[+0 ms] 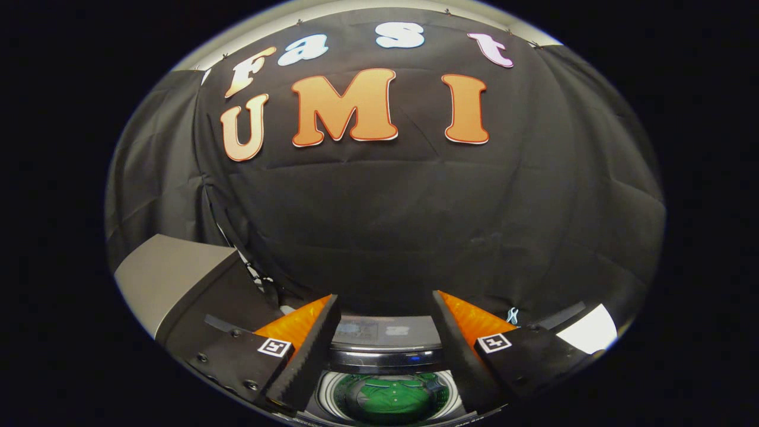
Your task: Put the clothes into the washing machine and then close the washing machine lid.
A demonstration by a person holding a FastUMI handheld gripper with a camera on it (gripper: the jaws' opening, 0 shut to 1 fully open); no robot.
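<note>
Gripper point(385, 317) fingers spread apart, nothing between them, held above round-drum top-loading washing machine point(385, 350). Green buttoned garment point(394, 396) lies inside drum, below and between fingers. Grey flat panel point(172, 276) stands left of left finger.

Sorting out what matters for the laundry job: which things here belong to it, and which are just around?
Job:
washing machine
green clothes in its drum
hand-held gripper, fingers open, empty

Just around:
grey box beside the machine
black cloth wall
</note>
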